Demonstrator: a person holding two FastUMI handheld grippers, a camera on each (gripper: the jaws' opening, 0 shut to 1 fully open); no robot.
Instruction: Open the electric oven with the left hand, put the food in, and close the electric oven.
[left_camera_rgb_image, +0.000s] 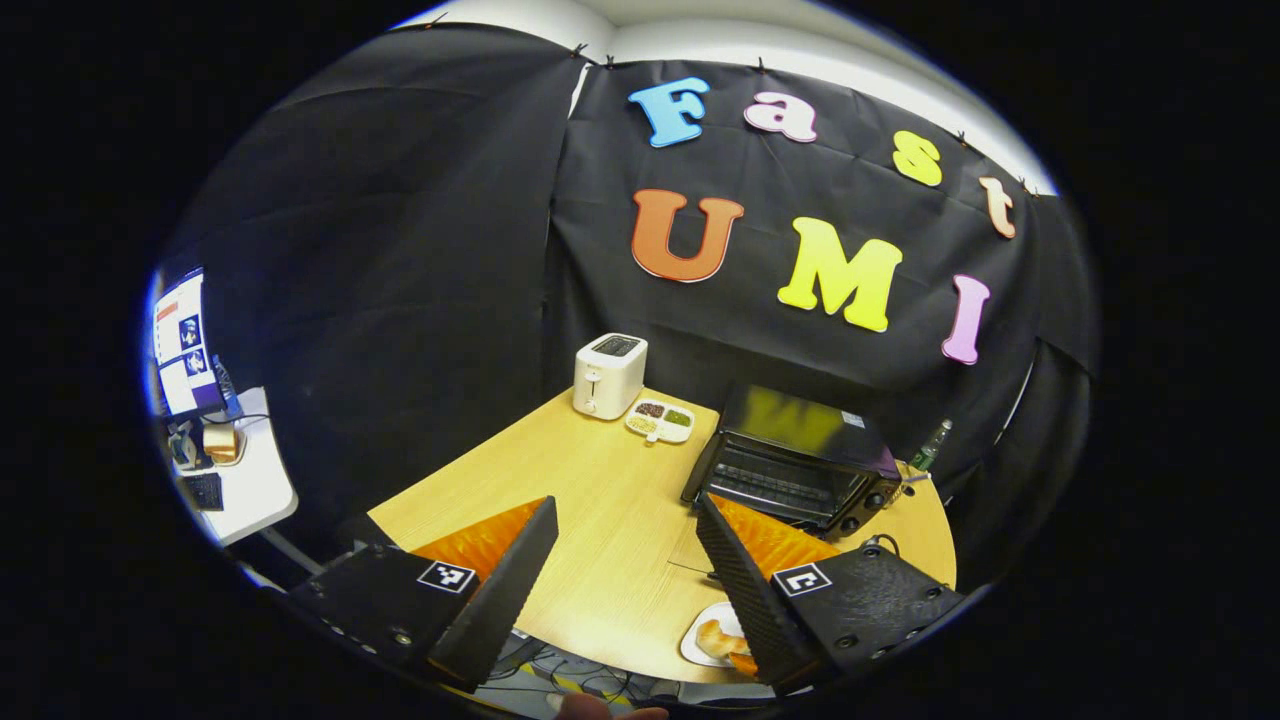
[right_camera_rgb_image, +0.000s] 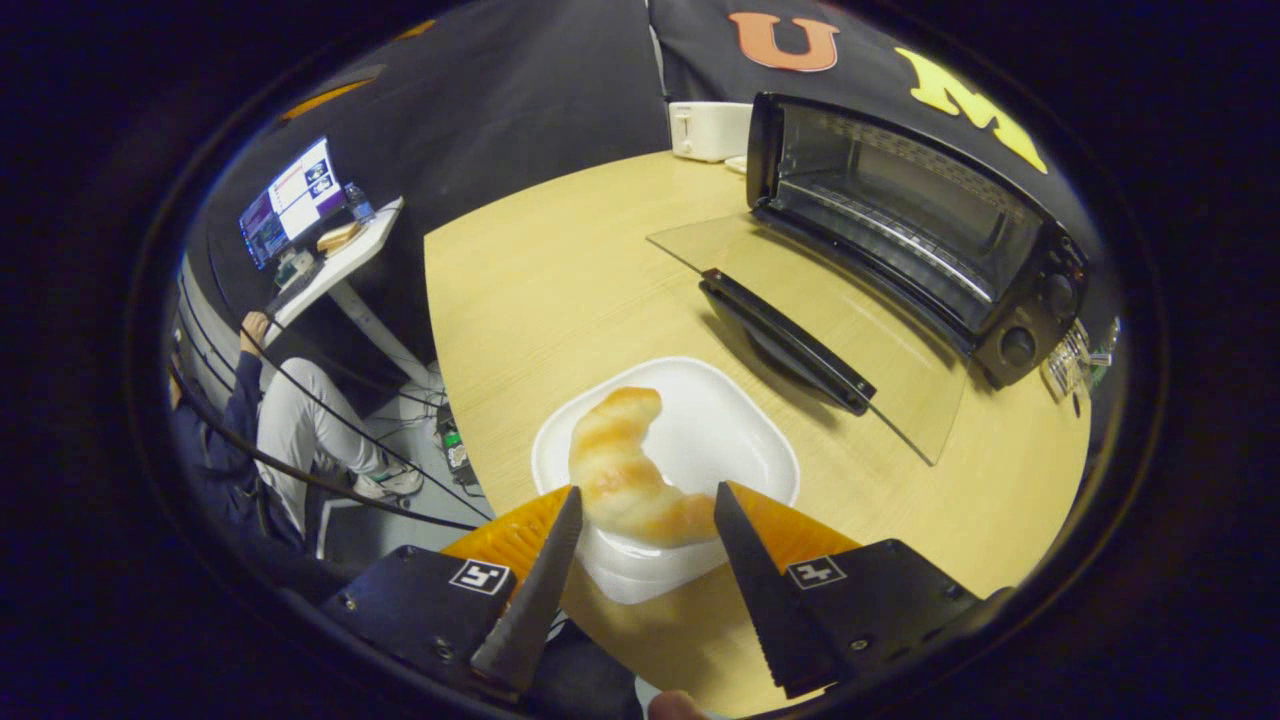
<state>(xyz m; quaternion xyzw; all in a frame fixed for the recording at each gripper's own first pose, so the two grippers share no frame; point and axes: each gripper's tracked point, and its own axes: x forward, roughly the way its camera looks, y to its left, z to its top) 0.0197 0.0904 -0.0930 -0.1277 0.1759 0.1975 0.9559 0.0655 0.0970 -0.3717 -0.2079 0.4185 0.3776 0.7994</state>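
Right claw (right_camera_rgb_image: 640, 520) of mine hovers with its fingers apart on either side of the golden crescent-shaped bread roll (right_camera_rgb_image: 625, 475), which lies on the white square plate (right_camera_rgb_image: 740, 440) near the desk (right_camera_rgb_image: 520, 280) edge. My left claw (left_camera_rgb_image: 625, 545) is also spread wide and empty, well back from the black electric oven (left_camera_rgb_image: 795, 460), whose glass door (right_camera_rgb_image: 800, 300) lies folded down flat. I judge the roll could slip or crush if I pinch its curved end unevenly, or the plate could slide off the edge. The lowered door lies between plate and oven mouth, so I must clear it. A white toaster (left_camera_rgb_image: 608, 375) and a small divided dish (left_camera_rgb_image: 660, 420) stand farther back.
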